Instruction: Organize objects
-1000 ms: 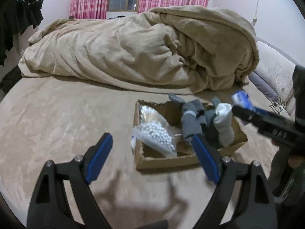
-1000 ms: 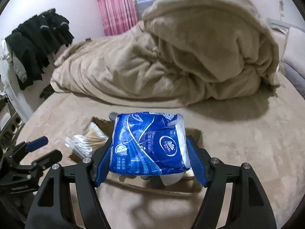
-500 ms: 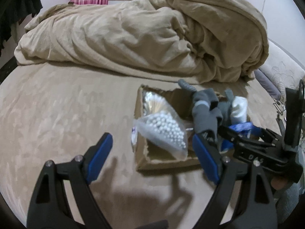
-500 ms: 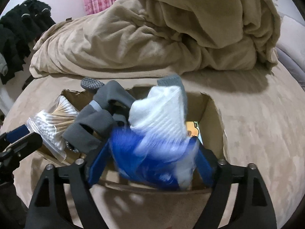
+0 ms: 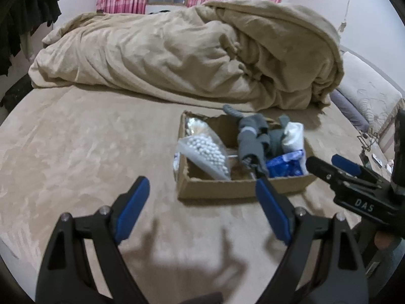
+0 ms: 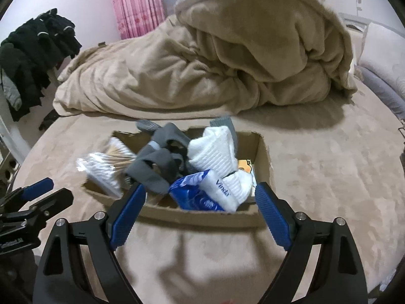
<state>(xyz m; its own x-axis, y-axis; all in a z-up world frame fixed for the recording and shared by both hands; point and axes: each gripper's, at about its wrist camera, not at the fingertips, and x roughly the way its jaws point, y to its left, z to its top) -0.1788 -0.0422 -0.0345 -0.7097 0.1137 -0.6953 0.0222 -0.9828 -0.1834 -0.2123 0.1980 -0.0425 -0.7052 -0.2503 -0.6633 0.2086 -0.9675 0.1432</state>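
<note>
Both grippers are spread wide with nothing between the pads. The right gripper (image 6: 200,214) hangs just short of the near wall of the one cardboard box (image 6: 202,216), and the left gripper (image 5: 202,209) sits a bit further back over bare bed (image 5: 88,152), pointed at the same box.

Counting what's inside: one blue tissue pack (image 6: 202,193) jammed in at the near edge, roughly mid-to-right, tilted with its white end up and leaning on one white sock (image 6: 220,157). The sock sits toward the right side and sticks up over the rim. Left of it there's a tangle of grey socks (image 6: 162,162), can't say how many, they're balled together and one end pokes out over the far edge. On the left side is one clear bag of cotton swabs (image 6: 106,164) flopping over the left wall. There's also something yellow (image 6: 245,164) down in the right corner, too hidden to tell what.

The box sits on the bed's flat middle, with one big beige duvet (image 5: 189,58) heaped along the far edge. Dark clothes (image 6: 33,58) hang off to the left
</note>
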